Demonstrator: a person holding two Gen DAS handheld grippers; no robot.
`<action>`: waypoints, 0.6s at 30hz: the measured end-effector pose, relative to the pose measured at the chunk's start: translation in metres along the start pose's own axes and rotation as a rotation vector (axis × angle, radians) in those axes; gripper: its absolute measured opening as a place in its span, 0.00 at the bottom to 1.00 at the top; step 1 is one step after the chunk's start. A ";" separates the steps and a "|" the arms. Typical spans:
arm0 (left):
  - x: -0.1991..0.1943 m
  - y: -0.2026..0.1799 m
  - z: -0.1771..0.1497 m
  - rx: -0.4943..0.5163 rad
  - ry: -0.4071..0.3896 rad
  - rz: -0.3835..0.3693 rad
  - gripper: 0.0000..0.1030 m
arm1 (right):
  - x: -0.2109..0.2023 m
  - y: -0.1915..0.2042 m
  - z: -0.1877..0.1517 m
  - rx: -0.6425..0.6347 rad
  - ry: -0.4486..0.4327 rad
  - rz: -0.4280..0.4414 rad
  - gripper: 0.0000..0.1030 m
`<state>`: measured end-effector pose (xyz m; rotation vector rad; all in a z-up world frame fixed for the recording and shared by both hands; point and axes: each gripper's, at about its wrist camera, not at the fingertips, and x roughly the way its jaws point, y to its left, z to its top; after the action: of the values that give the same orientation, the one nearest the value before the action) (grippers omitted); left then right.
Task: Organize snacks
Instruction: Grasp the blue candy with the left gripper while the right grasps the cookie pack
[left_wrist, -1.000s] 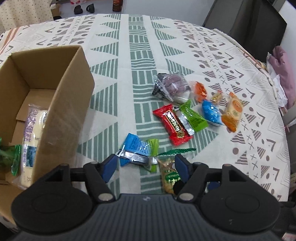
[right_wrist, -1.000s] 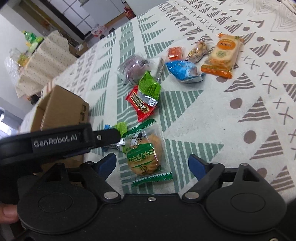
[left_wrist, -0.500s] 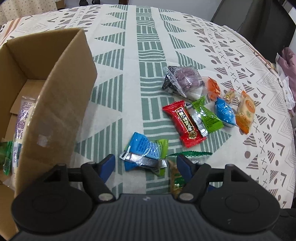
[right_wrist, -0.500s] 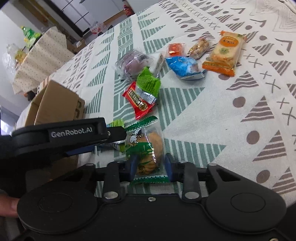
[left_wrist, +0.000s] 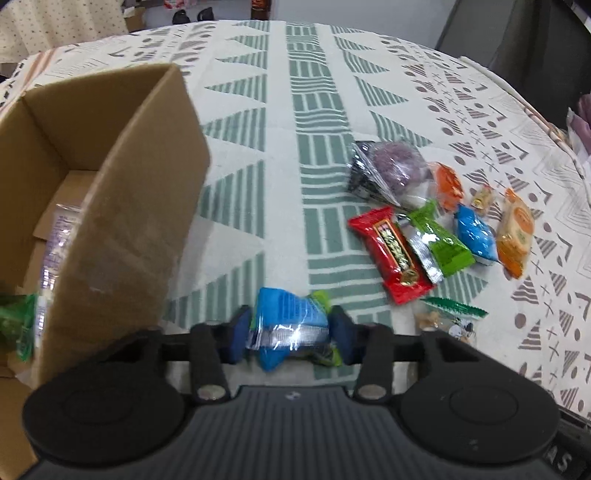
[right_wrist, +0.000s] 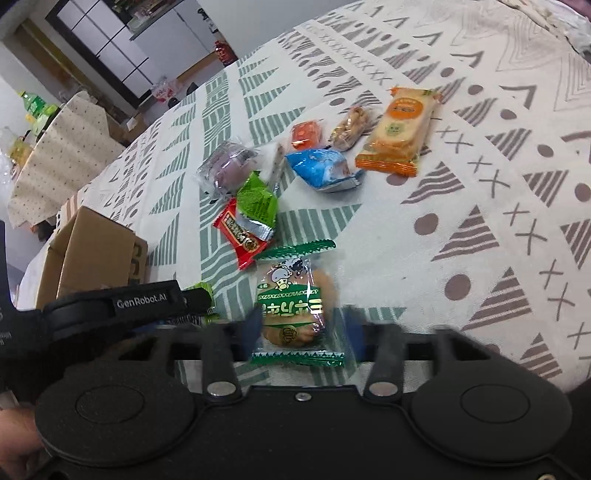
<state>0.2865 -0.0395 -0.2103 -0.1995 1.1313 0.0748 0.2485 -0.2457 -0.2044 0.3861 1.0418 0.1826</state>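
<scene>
My left tool (left_wrist: 291, 334) is closing on a blue snack packet (left_wrist: 286, 321), its tips pressing both ends, just beside the cardboard box (left_wrist: 122, 221) where at least two packets already lie. My right tool (right_wrist: 301, 330) is opening around a green-edged biscuit packet (right_wrist: 295, 306) that sits between its blurred tips on the bench (right_wrist: 461, 184). I judge the job is at an early stage: seven more snacks, among them a red bar (left_wrist: 391, 254) and an orange packet (right_wrist: 400, 131), wait in a cluster farther out.

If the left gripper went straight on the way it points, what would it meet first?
Probably the blue snack packet, which already lies between the closing jaws of the left gripper; right under it is the tablecloth.
</scene>
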 end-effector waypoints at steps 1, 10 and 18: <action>-0.001 0.002 0.001 -0.006 0.004 -0.014 0.37 | 0.000 0.002 0.000 -0.012 -0.002 -0.001 0.72; -0.022 0.002 0.003 -0.008 -0.027 -0.079 0.29 | 0.014 0.014 0.001 -0.069 0.015 -0.045 0.76; -0.034 0.003 0.005 -0.007 -0.045 -0.102 0.29 | 0.025 0.029 -0.003 -0.167 0.018 -0.150 0.67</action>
<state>0.2758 -0.0344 -0.1779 -0.2601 1.0746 -0.0072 0.2595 -0.2102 -0.2147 0.1544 1.0606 0.1378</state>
